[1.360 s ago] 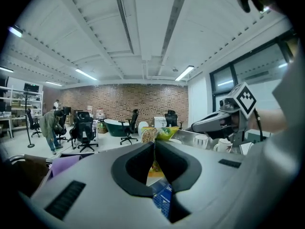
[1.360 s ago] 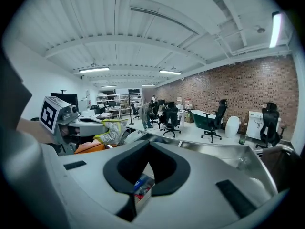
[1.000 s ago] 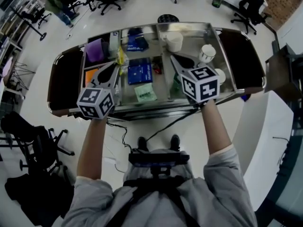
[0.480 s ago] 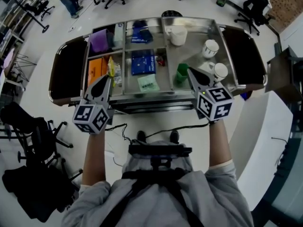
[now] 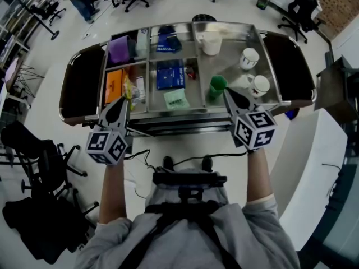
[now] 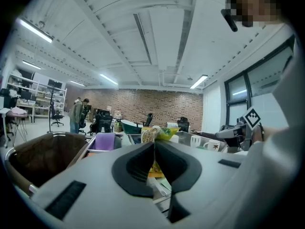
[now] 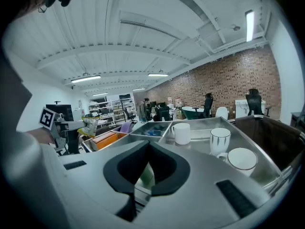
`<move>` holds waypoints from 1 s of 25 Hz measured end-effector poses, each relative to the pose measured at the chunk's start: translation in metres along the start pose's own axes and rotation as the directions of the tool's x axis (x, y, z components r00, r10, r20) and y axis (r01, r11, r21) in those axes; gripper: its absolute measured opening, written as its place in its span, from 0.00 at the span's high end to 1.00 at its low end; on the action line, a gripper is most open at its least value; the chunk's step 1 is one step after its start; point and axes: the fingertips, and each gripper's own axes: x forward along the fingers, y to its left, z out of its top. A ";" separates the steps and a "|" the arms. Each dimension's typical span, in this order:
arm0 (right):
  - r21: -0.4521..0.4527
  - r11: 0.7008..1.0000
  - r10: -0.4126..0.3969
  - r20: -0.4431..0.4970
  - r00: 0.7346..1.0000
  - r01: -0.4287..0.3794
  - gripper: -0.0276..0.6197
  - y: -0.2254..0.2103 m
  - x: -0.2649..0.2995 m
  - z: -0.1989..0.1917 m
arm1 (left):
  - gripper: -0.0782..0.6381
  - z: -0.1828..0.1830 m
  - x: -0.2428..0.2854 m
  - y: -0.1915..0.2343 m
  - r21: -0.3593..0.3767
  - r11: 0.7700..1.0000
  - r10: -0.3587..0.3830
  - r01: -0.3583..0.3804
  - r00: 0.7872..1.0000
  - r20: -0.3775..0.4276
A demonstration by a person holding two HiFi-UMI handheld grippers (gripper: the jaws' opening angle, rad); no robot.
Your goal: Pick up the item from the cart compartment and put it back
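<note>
1. Cart [image 5: 179,115]: steel top divided into compartments, a dark wing at each end, standing crosswise in front of the person.
2. Left gripper [image 5: 124,98]: jaws closed to a sliver, pinching the snack packet; over the cart's near left.
3. Snack packet [image 5: 129,87]: yellow-green and crumpled, held at the left gripper's tip, clear of the cart (the right gripper view shows it in the air), just right of the orange box [image 5: 114,80].
4. Right gripper [image 5: 226,91]: jaws together at the tips, nothing gripped; its tip is just beside the green cup [image 5: 216,87].
5. Green cup: upright, near side, right of centre.
6. White mug [image 5: 210,42]: far side. Striped mug [image 5: 249,58]: to its right. Third mug [image 5: 259,85]: nearer.
7. Blue packet [image 5: 169,74]: middle compartment.
8. Purple item [image 5: 119,48]: far left compartment.
</note>
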 end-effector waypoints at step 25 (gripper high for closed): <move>-0.071 0.997 0.039 -0.023 0.999 -0.040 0.94 0.002 0.042 0.029 | 0.86 0.012 0.052 -0.008 0.095 0.990 -0.095 0.102 0.992 -0.082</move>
